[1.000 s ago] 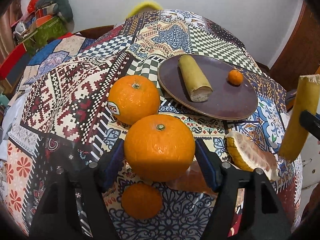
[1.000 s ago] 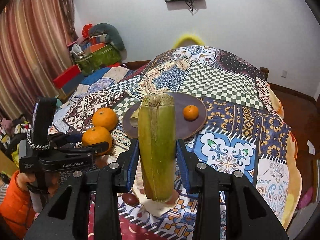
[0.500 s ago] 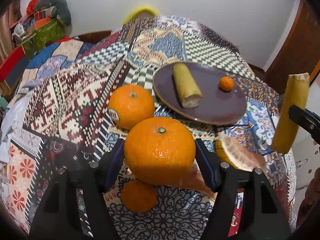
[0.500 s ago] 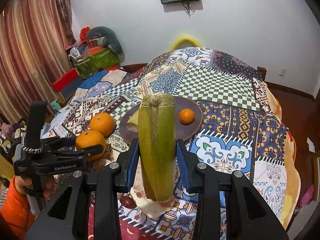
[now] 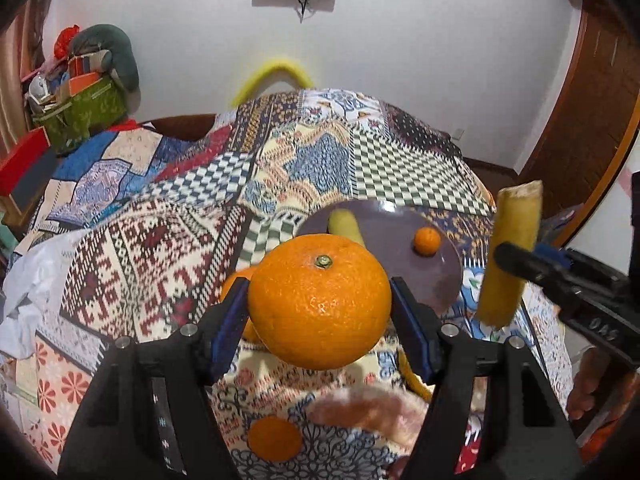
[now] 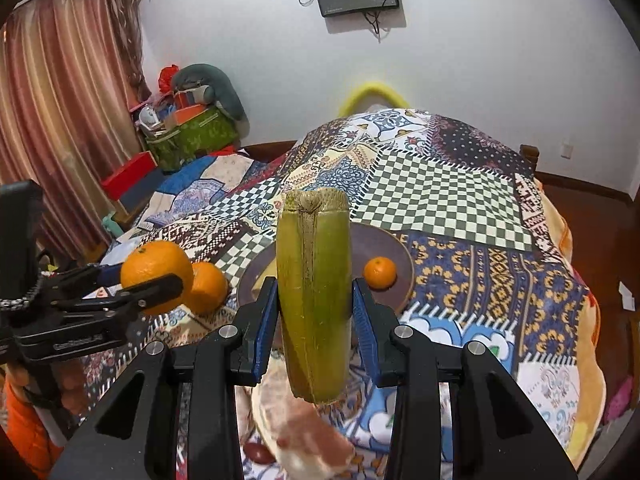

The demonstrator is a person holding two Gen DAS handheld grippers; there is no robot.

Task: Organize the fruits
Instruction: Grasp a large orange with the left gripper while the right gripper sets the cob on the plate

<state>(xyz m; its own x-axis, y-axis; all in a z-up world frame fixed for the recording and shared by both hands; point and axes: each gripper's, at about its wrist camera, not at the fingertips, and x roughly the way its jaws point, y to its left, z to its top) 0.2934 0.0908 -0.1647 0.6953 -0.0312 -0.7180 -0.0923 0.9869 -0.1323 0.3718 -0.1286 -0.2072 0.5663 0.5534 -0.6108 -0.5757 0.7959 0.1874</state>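
Patchwork cloth (image 5: 168, 264) below; left jaws clamp orange (image 5: 319, 301), right jaws clamp cane (image 6: 314, 300)

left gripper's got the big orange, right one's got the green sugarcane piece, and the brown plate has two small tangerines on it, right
Not quite: the round brown plate holds one small tangerine and a yellowish cane piece, as both wrist views show. The left gripper does hold the large orange, and the right gripper the green sugarcane piece.

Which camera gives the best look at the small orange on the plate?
The right wrist view: the small orange sits unobstructed on the brown plate, right of the held sugarcane piece. The left wrist view shows it too, smaller and farther off, beyond the large orange the left tool holds.
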